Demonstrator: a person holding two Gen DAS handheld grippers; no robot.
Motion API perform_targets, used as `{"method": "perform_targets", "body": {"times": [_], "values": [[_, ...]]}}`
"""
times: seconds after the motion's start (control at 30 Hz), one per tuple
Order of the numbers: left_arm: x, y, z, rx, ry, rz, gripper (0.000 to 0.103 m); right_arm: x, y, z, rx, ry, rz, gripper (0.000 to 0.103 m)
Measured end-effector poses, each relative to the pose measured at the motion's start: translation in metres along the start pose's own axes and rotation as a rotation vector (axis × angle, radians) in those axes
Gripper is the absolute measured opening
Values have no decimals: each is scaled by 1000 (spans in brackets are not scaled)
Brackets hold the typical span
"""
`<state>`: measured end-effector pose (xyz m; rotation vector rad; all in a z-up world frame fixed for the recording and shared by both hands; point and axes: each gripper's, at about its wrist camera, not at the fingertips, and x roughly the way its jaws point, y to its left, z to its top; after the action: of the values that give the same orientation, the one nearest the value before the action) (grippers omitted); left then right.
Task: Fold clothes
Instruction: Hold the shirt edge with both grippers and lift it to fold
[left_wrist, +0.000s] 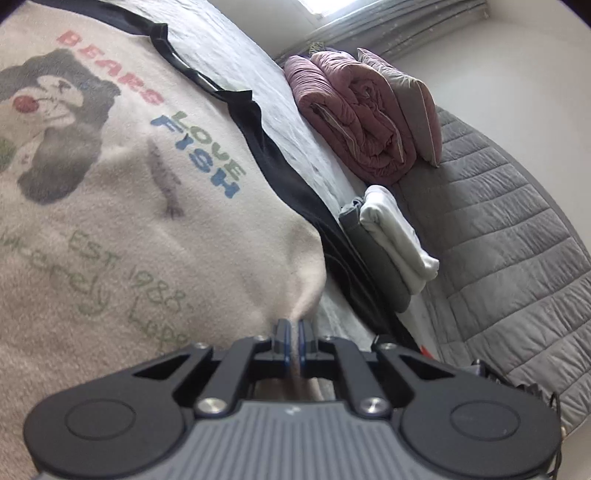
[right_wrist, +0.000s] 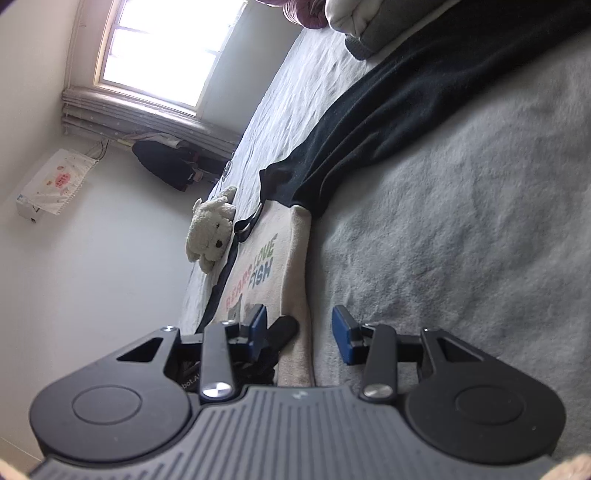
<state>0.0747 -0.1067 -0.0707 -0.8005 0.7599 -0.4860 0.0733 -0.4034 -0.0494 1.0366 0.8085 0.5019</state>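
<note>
A cream sweatshirt (left_wrist: 122, 206) with a bear print and the words BEARS LOVE FISH lies on the bed, over a black garment (left_wrist: 273, 155). My left gripper (left_wrist: 294, 325) is shut on a pinched corner of the cream sweatshirt and pulls it into a peak. In the right wrist view the sweatshirt (right_wrist: 461, 229) fills the right side, with a folded-over printed part (right_wrist: 266, 273) ahead. My right gripper (right_wrist: 300, 325) is open, its jaws standing astride the folded edge of the sweatshirt. The black garment (right_wrist: 388, 122) lies beyond it.
A rolled pink quilt (left_wrist: 351, 122) and a pillow (left_wrist: 410, 107) sit at the head of the bed. A folded white and grey stack (left_wrist: 388, 243) lies beside the grey quilted headboard (left_wrist: 509, 240). A white plush dog (right_wrist: 212, 229) sits at the bed's edge near the window (right_wrist: 166, 48).
</note>
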Motion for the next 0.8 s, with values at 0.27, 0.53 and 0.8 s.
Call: {"method": "perform_targets", "body": {"times": [0.27,0.53,0.8], "values": [[-1,15,0,-123,-5,-102,4,16,-6,4,72,-7,32,28],[0,12,-2,-96,4,-101,4,18,-13,3,102,-29,97,22],[2,3,-2,-15,8,-38,7,-2,-13,0,147,-99,193,20]]}}
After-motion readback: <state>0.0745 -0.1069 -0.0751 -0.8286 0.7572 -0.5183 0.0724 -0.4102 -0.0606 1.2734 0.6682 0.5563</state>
